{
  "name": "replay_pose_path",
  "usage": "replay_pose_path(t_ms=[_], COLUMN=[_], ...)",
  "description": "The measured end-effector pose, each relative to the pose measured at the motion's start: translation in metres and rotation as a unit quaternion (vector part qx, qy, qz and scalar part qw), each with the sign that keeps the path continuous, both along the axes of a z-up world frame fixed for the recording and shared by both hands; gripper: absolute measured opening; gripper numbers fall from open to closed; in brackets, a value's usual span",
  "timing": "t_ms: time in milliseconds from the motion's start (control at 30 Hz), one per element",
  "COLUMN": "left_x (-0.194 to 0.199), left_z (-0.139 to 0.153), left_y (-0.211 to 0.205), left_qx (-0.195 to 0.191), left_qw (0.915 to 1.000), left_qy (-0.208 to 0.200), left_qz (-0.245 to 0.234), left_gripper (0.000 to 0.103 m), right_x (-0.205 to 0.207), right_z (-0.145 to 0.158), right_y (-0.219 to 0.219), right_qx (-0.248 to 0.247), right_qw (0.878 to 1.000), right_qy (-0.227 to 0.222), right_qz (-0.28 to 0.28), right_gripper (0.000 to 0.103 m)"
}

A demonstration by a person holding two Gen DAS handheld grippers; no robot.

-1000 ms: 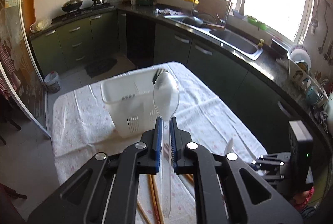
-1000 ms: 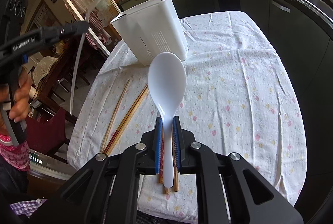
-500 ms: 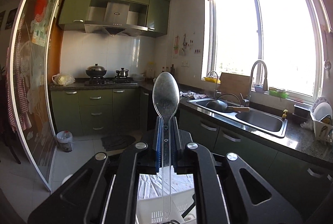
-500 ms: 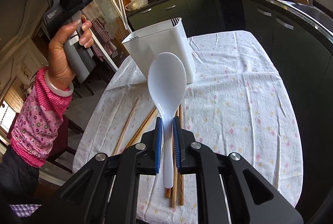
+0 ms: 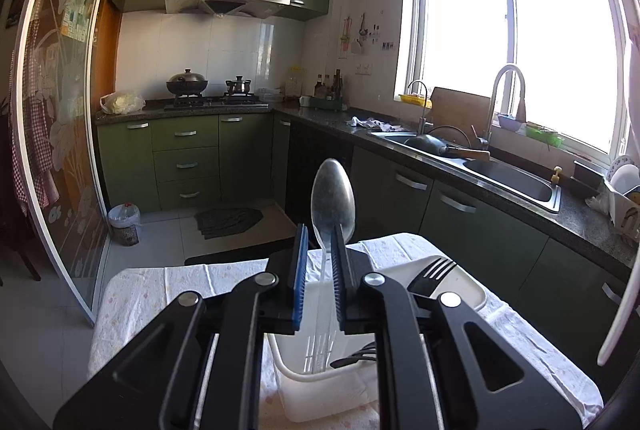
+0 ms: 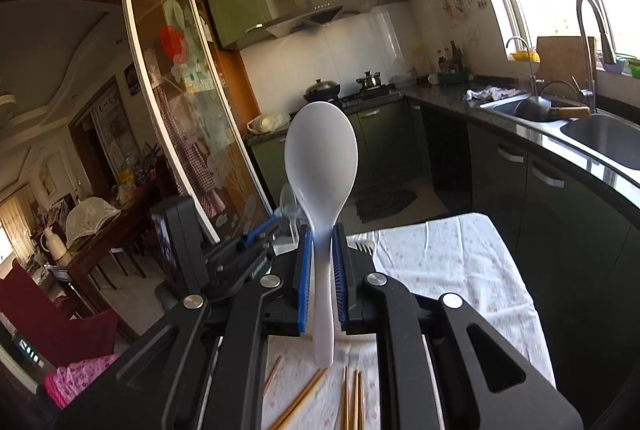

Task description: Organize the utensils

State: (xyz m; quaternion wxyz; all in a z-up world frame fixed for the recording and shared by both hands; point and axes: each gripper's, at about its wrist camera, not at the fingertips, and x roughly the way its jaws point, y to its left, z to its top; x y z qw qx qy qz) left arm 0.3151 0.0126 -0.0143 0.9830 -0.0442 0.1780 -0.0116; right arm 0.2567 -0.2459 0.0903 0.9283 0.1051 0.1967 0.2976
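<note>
My left gripper [image 5: 320, 250] stands above the white utensil basket [image 5: 468, 294]. Its jaws are parted wider than the clear plastic spoon [image 5: 333, 202], whose handle hangs down into the basket against the right pad. A black fork [image 5: 434, 272] stands in the basket. My right gripper [image 6: 320, 250] is shut on the white rice spoon [image 6: 321, 166], held upright above the table. The left gripper [image 6: 256, 244] shows in the right wrist view, just left of it. The white spoon's edge [image 5: 620, 310] shows at the right of the left wrist view.
Several wooden chopsticks [image 6: 348, 402] lie on the flowered tablecloth [image 6: 452, 262] below my right gripper. A counter with a sink [image 5: 512, 178] runs along the right. A glass sliding door [image 6: 188, 102] stands to the left.
My left gripper has come over the basket, tilted down and opened; the clear spoon's handle now hangs into the basket. My right gripper has risen and tilted up beside the left one.
</note>
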Motion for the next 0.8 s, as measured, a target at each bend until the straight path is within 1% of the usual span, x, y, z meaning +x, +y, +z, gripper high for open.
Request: replay_pose_path(t_ms=[67,167,233,300,400,533,667,700,733,800], left_x=[-0.009,-0.025,-0.038,-0.051,-0.067,-0.084,-0.094,-0.094,-0.096,-0.099], left_z=[-0.001,0.004,0.009,0.014,0.017,0.012,0.004,0.002,-0.001,-0.009], left_y=[0.002,0.009,0.013,0.016,0.018,0.02,0.023,0.024,0.025,0.024], left_qx=[0.001,-0.015,-0.02,-0.017,-0.013,-0.009,-0.02,-0.024,-0.028,-0.035], left_qw=[1.0,0.9999,0.9998,0.9998,0.9997,0.9989,0.9966,0.9955,0.9943,0.9907], left_qy=[-0.002,-0.003,-0.002,0.002,0.019,0.045,0.08,0.091,0.103,0.131], left_qz=[0.002,0.001,0.0,-0.001,-0.004,-0.007,-0.008,-0.009,-0.01,-0.008], left_gripper=[0.02,0.02,0.02,0.02,0.022,0.026,0.027,0.027,0.027,0.027], right_x=[0.014,0.044,0.063,0.082,0.106,0.113,0.105,0.101,0.096,0.086], right_z=[0.004,-0.003,-0.011,-0.023,-0.047,-0.079,-0.095,-0.099,-0.1,-0.099], right_y=[0.013,0.03,0.044,0.057,0.067,0.072,0.073,0.073,0.072,0.068], right_qx=[0.009,0.023,0.017,-0.001,-0.014,-0.027,-0.049,-0.057,-0.064,-0.075], right_qw=[0.999,0.999,0.999,0.999,0.999,0.999,0.998,0.998,0.998,0.997], right_qy=[-0.028,-0.038,-0.039,-0.035,-0.004,0.019,0.02,0.019,0.018,0.009], right_qz=[-0.015,-0.023,-0.03,-0.037,-0.037,-0.033,-0.029,-0.025,-0.023,-0.026], right_gripper=[0.011,0.011,0.011,0.011,0.012,0.012,0.013,0.019,0.031,0.041])
